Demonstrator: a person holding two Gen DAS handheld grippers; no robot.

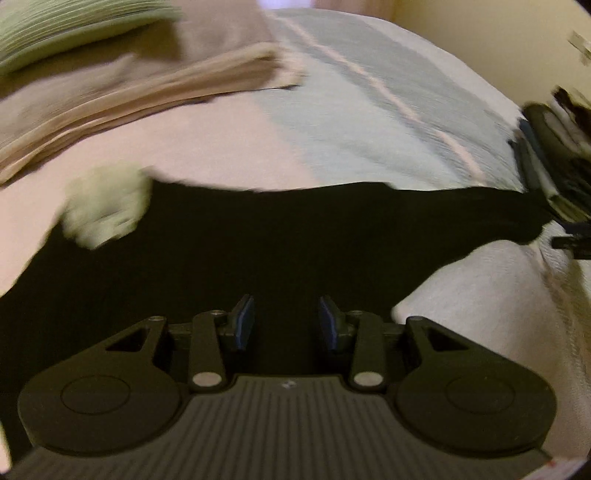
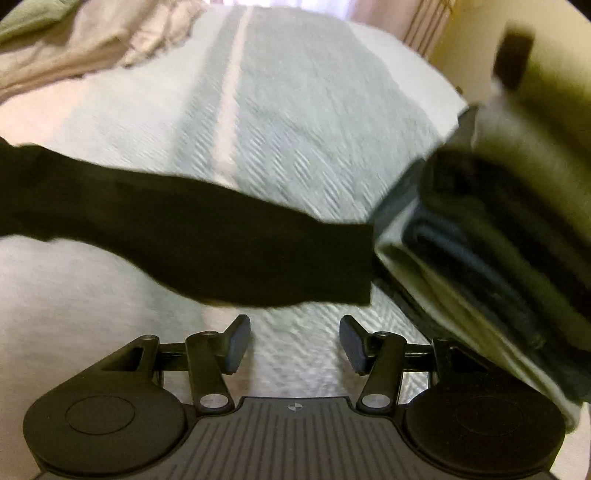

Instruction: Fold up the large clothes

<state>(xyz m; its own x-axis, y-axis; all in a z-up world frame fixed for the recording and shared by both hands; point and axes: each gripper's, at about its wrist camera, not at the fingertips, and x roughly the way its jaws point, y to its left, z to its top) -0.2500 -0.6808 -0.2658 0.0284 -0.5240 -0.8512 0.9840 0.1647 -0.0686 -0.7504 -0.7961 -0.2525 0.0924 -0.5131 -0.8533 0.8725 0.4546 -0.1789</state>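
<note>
A black garment (image 1: 258, 251) lay spread across the bed (image 1: 388, 122), its sleeve (image 2: 184, 229) reaching toward a folded stack (image 2: 491, 240) at 3 o'clock; left gripper (image 1: 287, 323) and right gripper (image 2: 293, 343) held fingers wide, empty

Striped bedspread (image 2: 295, 122), green pillow (image 1: 55, 26), beige blanket (image 1: 129, 92).

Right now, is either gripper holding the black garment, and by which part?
Neither. The left gripper is open above the black garment; the right gripper is open over the bedspread, just short of the sleeve end.
</note>
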